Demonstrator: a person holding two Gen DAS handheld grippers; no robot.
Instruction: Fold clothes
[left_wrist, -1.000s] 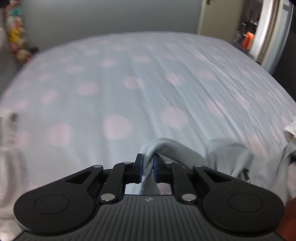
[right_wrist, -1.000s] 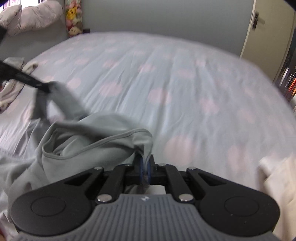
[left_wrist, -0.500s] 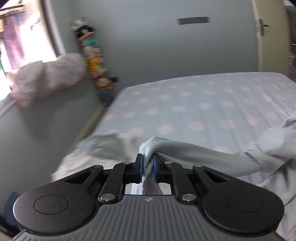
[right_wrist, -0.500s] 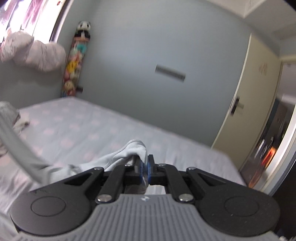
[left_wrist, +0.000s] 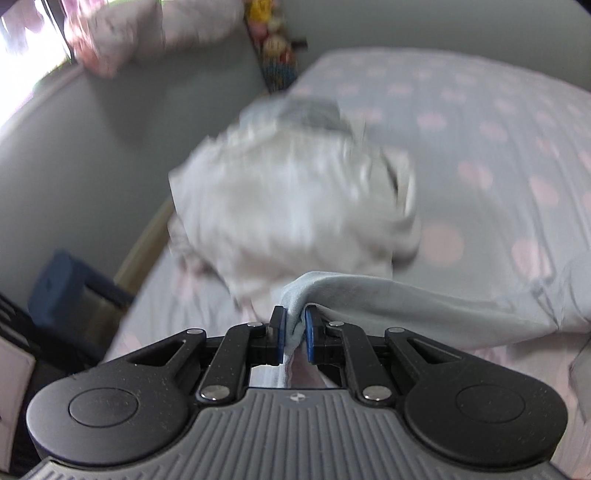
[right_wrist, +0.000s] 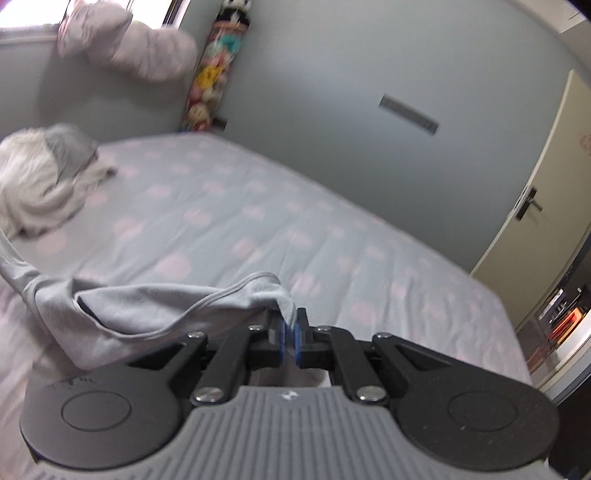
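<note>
Through the left wrist camera I look steeply down at a bed with a pale blue sheet dotted in pink. My left gripper is clamped on a bunched edge of a light grey garment; the cloth fills the gap between the blue pads and runs off to the right, lying on the sheet near the bed's near edge. Just beyond the gripper, at the bed's left edge, sits a blurred pile of whitish clothes with a darker grey piece on top. Left of the bed I see a grey wall and a dark blue object low down, too blurred to name.

Through the right wrist camera I look more levelly across the bed. My right gripper is pinched nearly closed on a hemmed edge of the same garment, which sags leftwards from the pads toward the bed's near left corner. The pile of clothes lies at the far left edge. A column of soft toys stands in the room's corner, and a cream door is on the right.
</note>
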